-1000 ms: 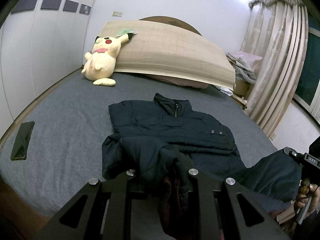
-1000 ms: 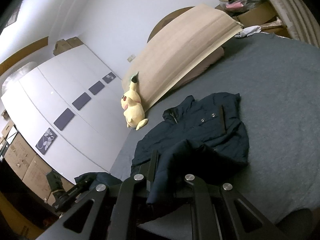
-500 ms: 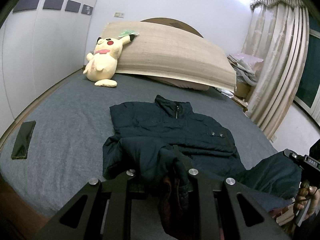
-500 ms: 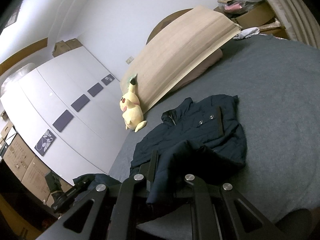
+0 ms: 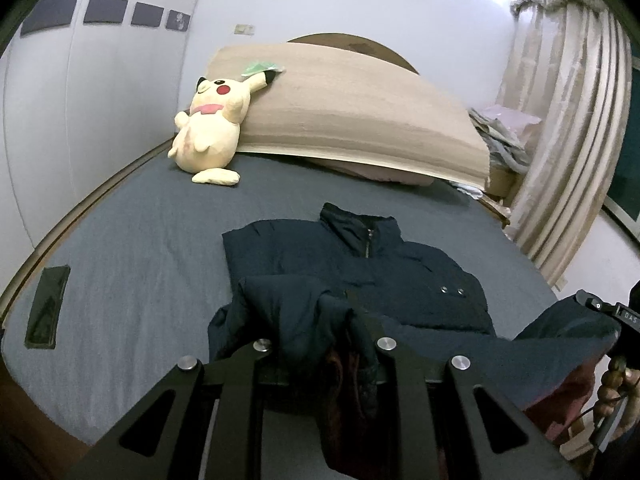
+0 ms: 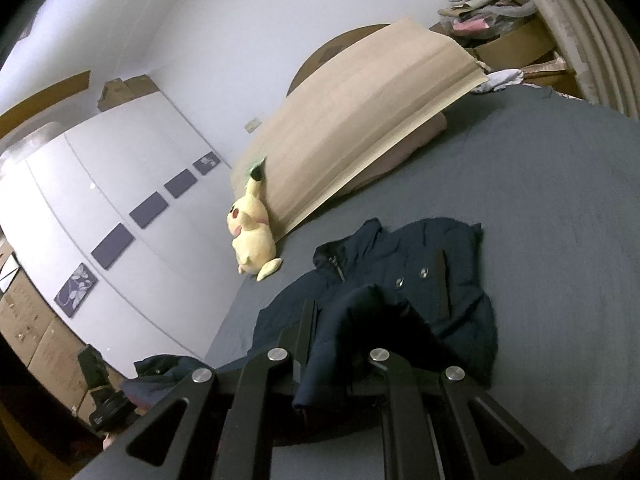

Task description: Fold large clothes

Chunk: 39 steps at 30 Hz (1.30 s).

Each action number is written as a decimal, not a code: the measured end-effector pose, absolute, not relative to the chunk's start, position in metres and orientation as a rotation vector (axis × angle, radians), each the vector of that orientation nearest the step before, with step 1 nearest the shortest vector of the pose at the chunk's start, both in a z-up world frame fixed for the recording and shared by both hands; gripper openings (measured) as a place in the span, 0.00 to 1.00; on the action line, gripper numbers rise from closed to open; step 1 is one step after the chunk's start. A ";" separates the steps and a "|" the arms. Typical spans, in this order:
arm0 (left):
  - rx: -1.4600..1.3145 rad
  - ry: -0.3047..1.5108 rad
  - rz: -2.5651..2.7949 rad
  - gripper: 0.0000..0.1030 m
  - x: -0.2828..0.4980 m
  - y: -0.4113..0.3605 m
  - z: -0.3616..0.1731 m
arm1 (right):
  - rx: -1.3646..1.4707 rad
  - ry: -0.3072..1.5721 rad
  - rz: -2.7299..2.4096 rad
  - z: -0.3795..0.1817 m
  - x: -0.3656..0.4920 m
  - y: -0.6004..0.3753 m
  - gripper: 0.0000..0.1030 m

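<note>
Navy jacket (image 5: pixel 360 268) lies collar-far on grey bed (image 5: pixel 140 248), near hem lifted: L gripper (image 5: pixel 320 344) & R gripper (image 6: pixel 324 352) each clamped on a hem bunch, plush toy (image 5: pixel 208 132) far left.

Navy jacket (image 5: pixel 360 264) front-up on bed; hem lifted.

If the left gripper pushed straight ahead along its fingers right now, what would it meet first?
Probably the dark navy padded jacket: the left gripper already pinches its hem, and the jacket's body lies directly ahead on the grey bed cover.
</note>
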<state>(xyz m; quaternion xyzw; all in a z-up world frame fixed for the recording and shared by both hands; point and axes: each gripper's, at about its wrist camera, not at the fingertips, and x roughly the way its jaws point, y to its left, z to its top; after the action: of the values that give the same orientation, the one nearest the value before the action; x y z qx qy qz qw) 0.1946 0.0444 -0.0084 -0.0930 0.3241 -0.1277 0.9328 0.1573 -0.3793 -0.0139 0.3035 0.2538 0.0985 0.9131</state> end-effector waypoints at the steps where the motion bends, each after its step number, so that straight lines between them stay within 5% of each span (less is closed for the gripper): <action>1: -0.191 0.670 -0.256 0.19 0.201 0.044 -0.008 | 0.624 0.525 0.197 -0.013 0.164 -0.380 0.11; 39: -0.122 0.771 -0.157 0.18 0.307 0.021 -0.017 | 0.615 0.599 0.082 -0.018 0.279 -0.409 0.11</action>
<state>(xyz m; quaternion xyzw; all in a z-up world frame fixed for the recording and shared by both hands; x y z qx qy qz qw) 0.3070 0.0212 -0.0175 -0.0595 0.3753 -0.0764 0.9219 0.2787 -0.4086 -0.0184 0.2982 0.2905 0.0397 0.9084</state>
